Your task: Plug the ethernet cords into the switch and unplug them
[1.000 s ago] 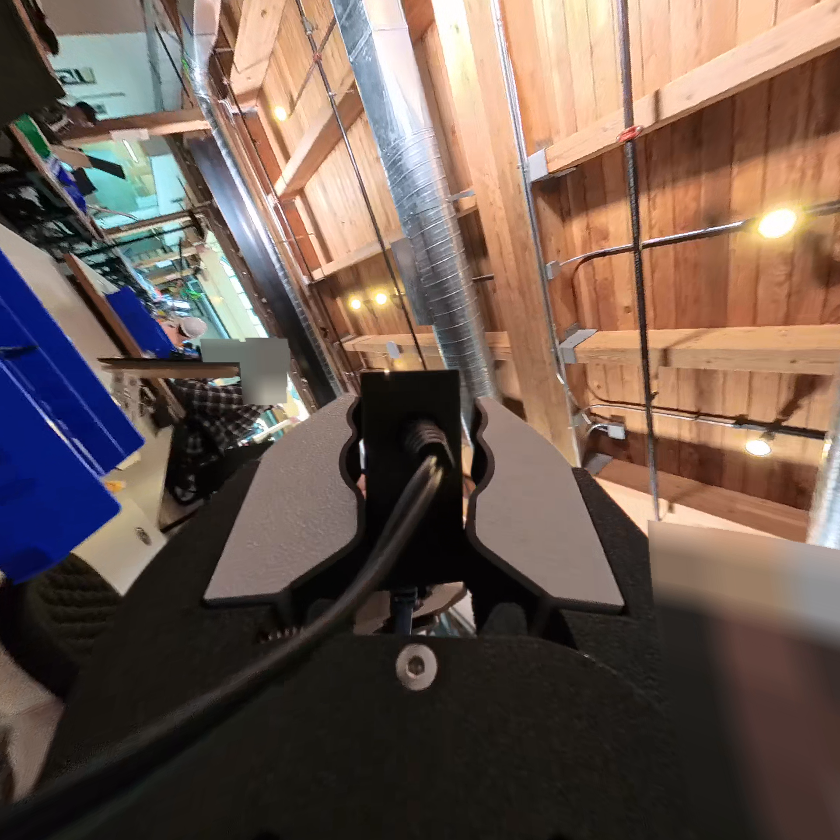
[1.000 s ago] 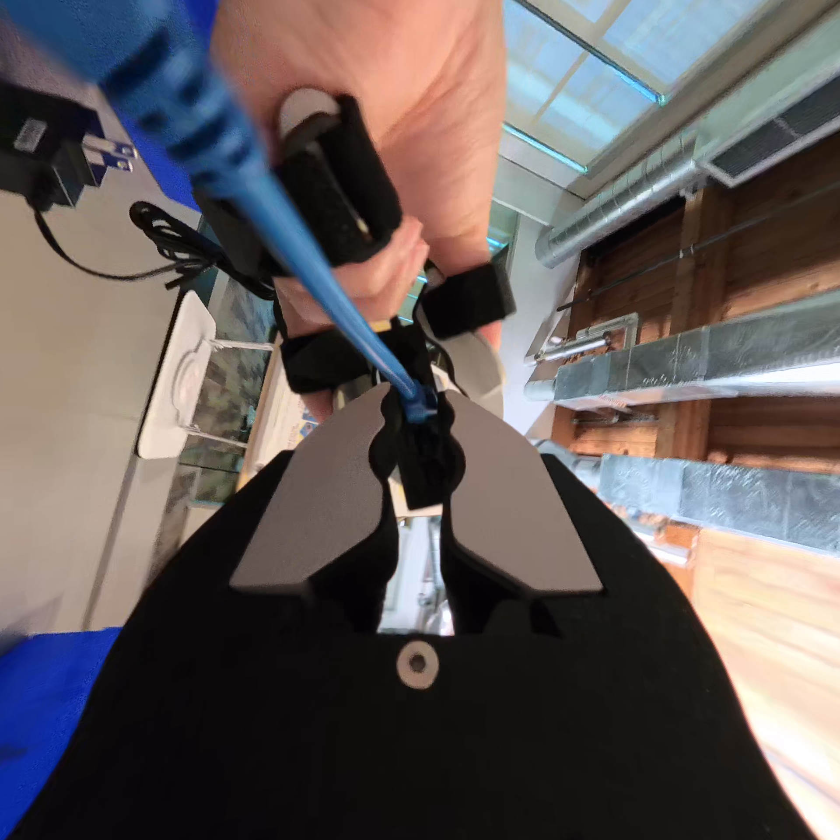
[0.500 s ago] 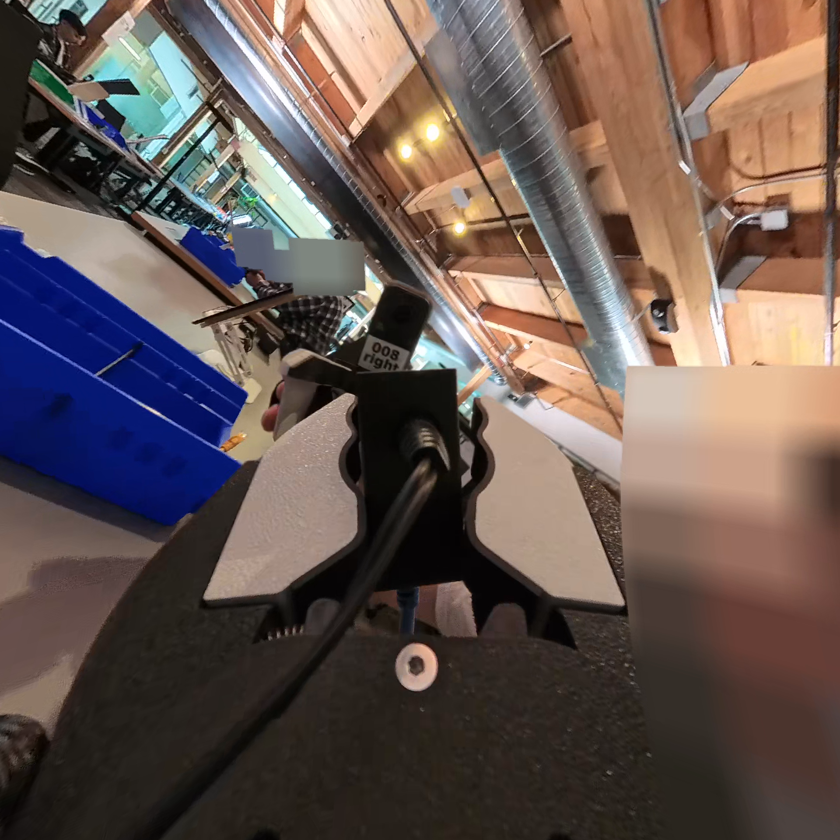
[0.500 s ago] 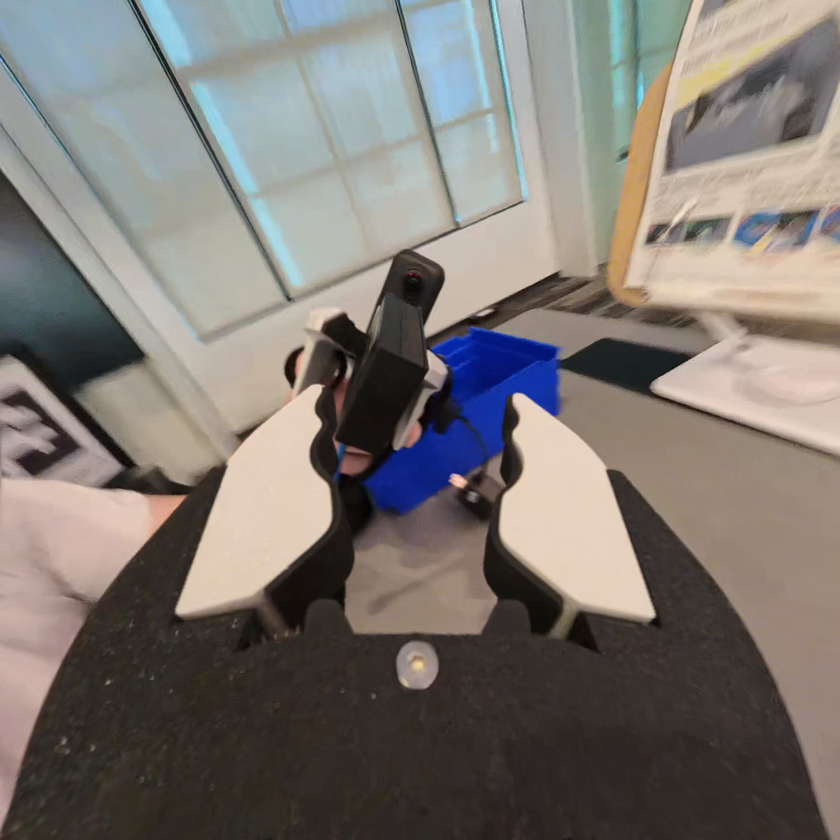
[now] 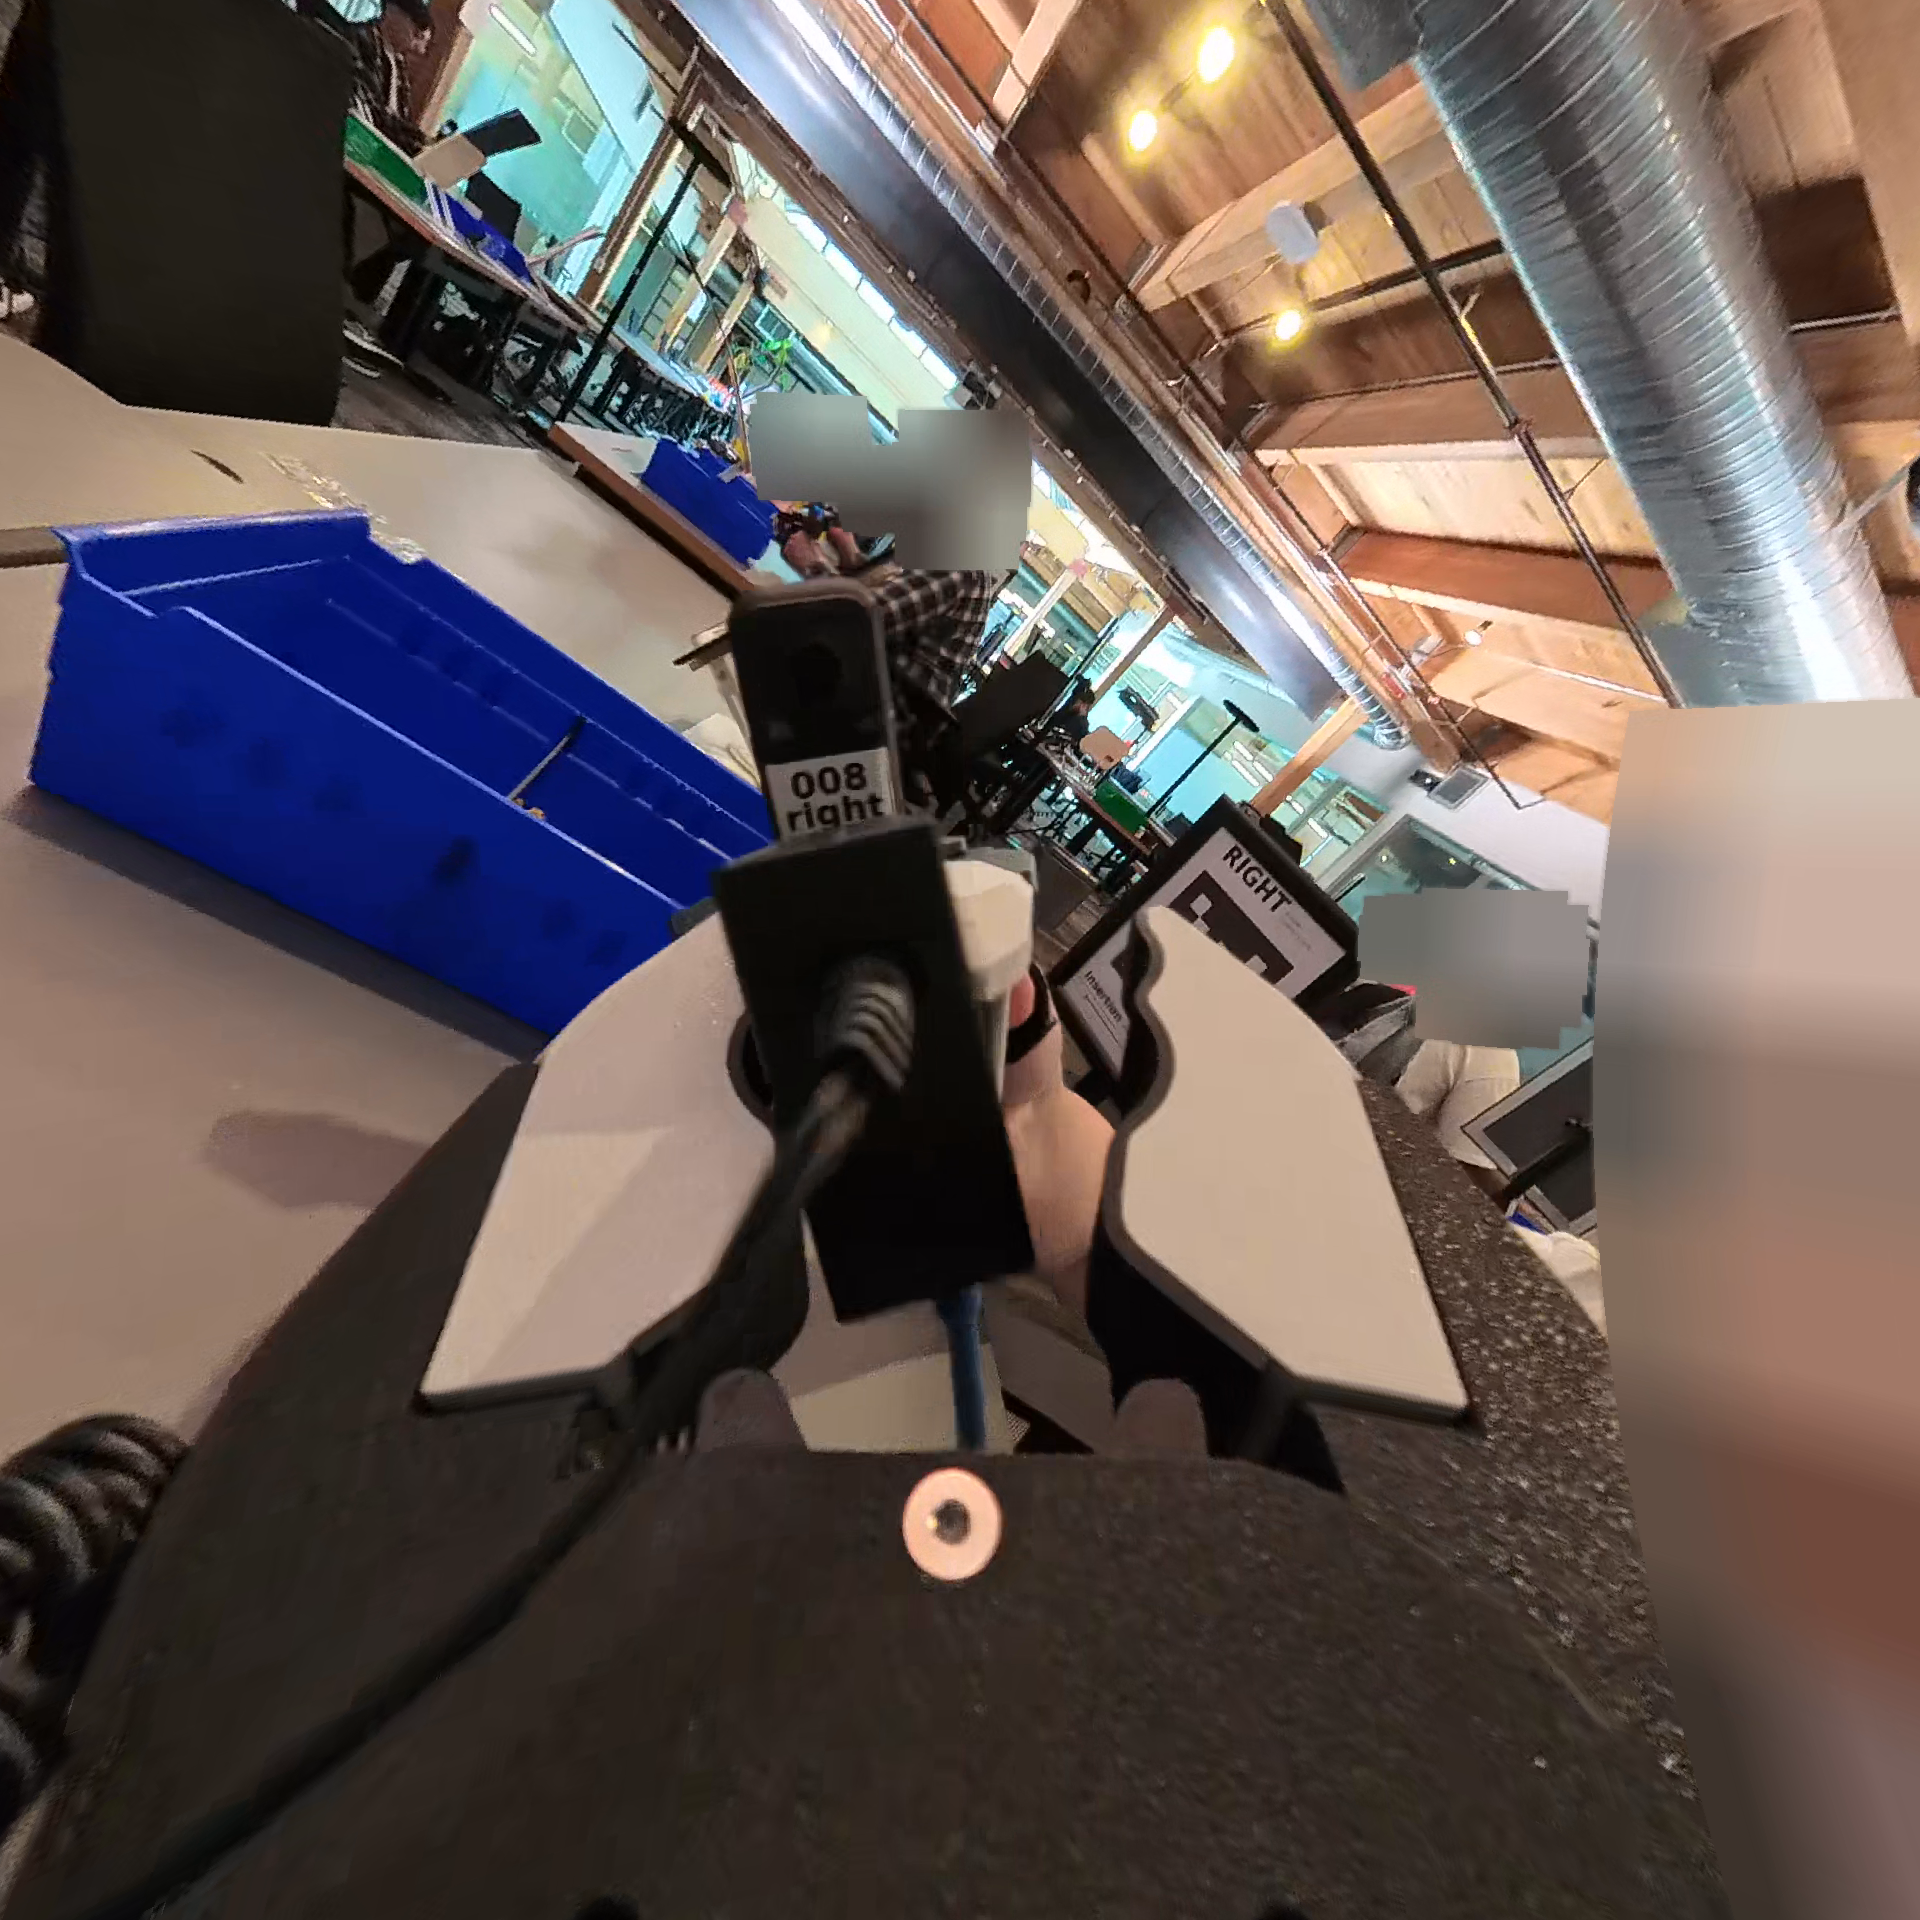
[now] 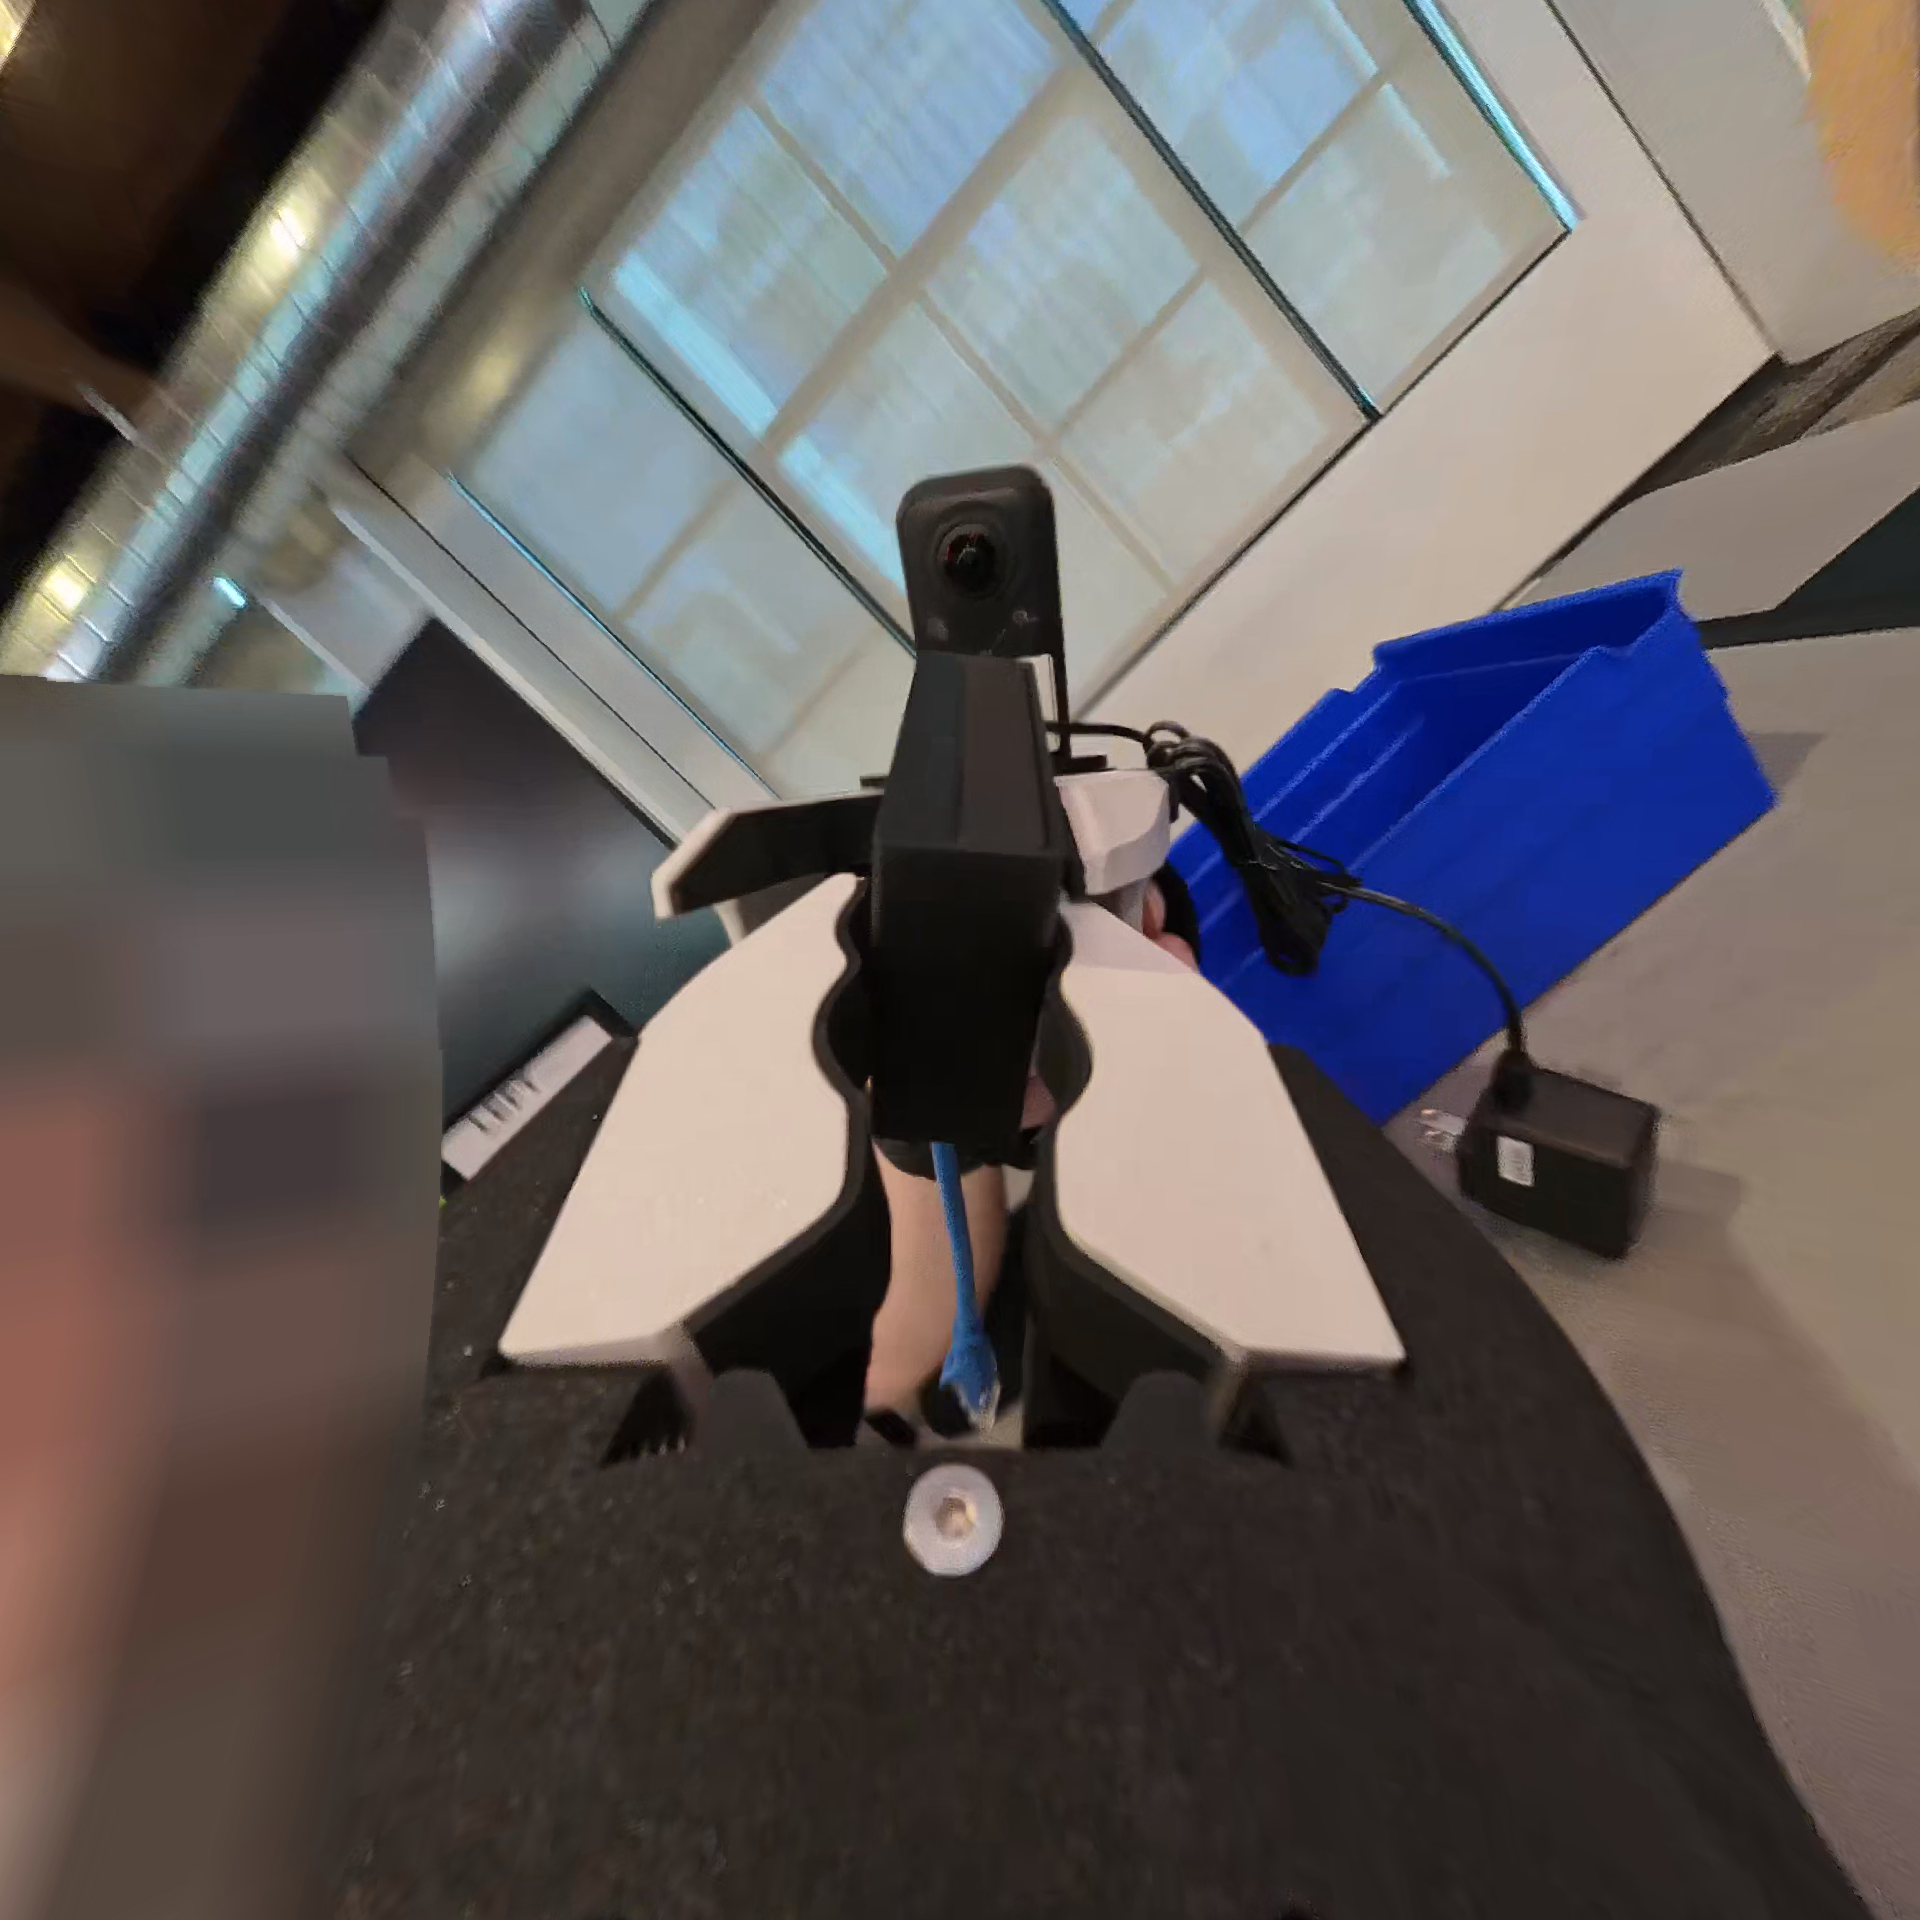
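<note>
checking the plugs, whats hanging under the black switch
A blue ethernet cord hangs from beneath the switch, ending in a free plug. Where it enters the switch is hidden on the underside.

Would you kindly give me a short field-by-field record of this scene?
switch: black box, between both grippers' fingers
right gripper: fingers pressed on the switch's sides
left gripper: open, a gap shows beside the switch
ethernet cord: blue, hanging from the switch's lower end
power adapter: black, lying on the table near the blue bin
</note>
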Motion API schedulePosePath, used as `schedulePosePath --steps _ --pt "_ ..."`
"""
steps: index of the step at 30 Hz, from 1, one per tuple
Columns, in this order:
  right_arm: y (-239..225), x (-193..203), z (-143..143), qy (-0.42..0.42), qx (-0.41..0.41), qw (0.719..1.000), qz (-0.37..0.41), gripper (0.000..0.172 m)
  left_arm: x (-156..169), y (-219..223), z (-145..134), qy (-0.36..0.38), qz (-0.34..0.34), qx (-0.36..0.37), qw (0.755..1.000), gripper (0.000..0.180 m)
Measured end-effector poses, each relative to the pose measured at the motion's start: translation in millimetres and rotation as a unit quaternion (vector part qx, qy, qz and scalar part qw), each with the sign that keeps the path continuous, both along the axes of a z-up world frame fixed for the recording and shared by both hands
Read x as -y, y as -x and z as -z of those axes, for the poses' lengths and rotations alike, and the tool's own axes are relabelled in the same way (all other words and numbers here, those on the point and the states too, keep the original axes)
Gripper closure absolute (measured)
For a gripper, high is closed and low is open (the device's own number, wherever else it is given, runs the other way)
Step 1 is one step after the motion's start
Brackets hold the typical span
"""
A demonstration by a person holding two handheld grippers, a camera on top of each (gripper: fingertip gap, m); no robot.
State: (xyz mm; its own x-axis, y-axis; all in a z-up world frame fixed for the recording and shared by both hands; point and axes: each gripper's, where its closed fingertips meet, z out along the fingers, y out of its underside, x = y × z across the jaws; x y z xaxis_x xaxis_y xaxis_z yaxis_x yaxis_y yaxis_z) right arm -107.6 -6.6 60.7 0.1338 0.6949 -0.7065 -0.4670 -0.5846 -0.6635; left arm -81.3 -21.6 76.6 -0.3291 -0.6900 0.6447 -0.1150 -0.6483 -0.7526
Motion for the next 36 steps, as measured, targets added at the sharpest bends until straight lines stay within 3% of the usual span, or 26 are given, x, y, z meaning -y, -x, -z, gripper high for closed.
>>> schedulePosePath --steps 1,7,12,18,26,30,33,34,36 --pt "-2.7 -3.4 0.3 0.015 -0.023 1.0 0.002 0.144 -1.8 1.1 0.9 -0.005 -0.003 -0.006 1.0 0.112" --pt "-30.5 -21.5 -8.6 0.009 -0.049 0.997 0.058 0.144 -21.5 7.9 29.1 -0.111 -0.058 -0.108 0.986 0.113" --pt "-35.5 -29.9 -6.9 -0.006 -0.047 0.996 0.072 0.145 -12.1 4.3 39.1 -0.092 -0.018 -0.123 0.988 0.134" --pt "-33.8 -38.1 -1.2 -0.006 -0.06 0.996 0.07 0.144 -16.8 -2.3 38.1 -0.05 -0.015 -0.087 0.995 0.148" --pt "-25.2 -40.3 -5.9 -0.03 -0.042 0.996 0.072 0.145 -31.3 3.5 27.9 -0.061 -0.053 -0.055 0.995 0.166" --pt "-24.3 -40.8 -4.7 -0.032 -0.051 0.996 0.07 0.145 -30.1 3.9 30.5 -0.074 -0.053 -0.071 0.993 0.166" --pt "-22.1 -36.5 -10.7 -0.08 -0.015 0.993 0.086 0.144 -26.8 5.3 27.4 -0.101 -0.052 -0.069 0.991 0.167" --pt "-22.6 -35.5 -13.0 -0.099 0.007 0.99 0.098 0.142 -25.6 6.1 25.4 -0.096 -0.048 -0.065 0.992 0.167" --pt "-30.0 -34.5 -18.4 -0.133 0.051 0.981 0.131 0.12 -24.5 8.6 21.8 -0.081 -0.038 -0.056 0.994 0.167"
